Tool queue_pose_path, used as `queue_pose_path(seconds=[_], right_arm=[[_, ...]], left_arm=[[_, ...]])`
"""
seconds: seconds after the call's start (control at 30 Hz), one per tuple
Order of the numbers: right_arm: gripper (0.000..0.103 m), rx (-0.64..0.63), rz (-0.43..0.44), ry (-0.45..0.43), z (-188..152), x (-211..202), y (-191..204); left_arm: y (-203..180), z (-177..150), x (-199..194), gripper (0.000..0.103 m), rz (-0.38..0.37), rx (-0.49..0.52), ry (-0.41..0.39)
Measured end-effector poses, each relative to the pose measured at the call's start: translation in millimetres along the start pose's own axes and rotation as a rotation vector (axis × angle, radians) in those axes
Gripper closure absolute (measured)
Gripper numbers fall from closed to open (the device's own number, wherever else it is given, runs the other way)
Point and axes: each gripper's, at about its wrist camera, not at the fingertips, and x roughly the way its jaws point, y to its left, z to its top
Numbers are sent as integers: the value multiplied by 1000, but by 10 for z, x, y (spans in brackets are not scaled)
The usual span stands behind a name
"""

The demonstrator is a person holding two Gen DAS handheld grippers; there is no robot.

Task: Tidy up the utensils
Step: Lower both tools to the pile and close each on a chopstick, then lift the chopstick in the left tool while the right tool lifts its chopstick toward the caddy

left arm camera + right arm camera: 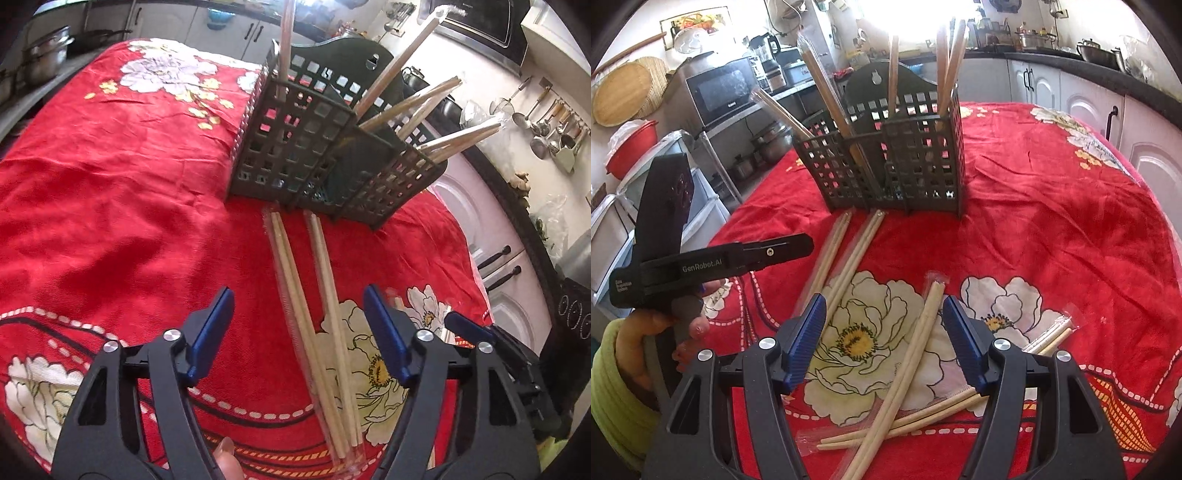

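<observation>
Left-wrist view shows the left claw (299, 332) standing wide and empty astride two pairs of pale wooden chopsticks in clear sleeves (314, 325), lying on the red flowered table (110, 221), long axes pointing toward the dark lattice plastic utensil holder (295, 147) at upper centre.

I see a dark grid-walled utensil holder (886, 162) standing upright on the far side of the worktop, several wooden chopsticks (945, 70) leaning out of its compartments. Two wrapped chopstick pairs (310, 317) lie side by side just in front of it, pointing towards it. Nearer me, more wrapped pairs (908, 373) lie crossed in a loose pile.
</observation>
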Motion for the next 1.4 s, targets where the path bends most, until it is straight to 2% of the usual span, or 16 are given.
queue_pose_path(seconds=[0.2,0.5,0.73,0.93,1.0,1.07,1.13,1.2,1.27,1.33,1.4], right_arm=[[40,16,-2,34,-6,115,-29],[40,37,-9,73,51,266,-99],[40,42,-28,122,98,423,-149],[39,7,-45,160,124,586,-110],[39,-17,-50,168,135,621,-82],[41,-36,-54,174,144,652,-52],[51,-74,-90,173,138,692,-7],[56,-98,-109,164,128,713,26],[65,-96,-115,157,130,726,32],[81,-87,-111,149,138,720,14],[88,-68,-83,148,140,712,-6]], left_arm=[[21,54,172,45,-16,-24,55],[120,241,383,52,-27,-72,82],[203,396,515,63,10,-95,56],[168,426,551,64,47,-77,35],[150,433,570,67,60,-78,25],[142,442,590,74,79,-77,14],[174,451,591,80,98,-78,4],[197,461,597,83,108,-84,0],[212,467,597,85,115,-82,-1],[223,470,591,88,124,-76,-1],[226,462,585,90,129,-70,-2]])
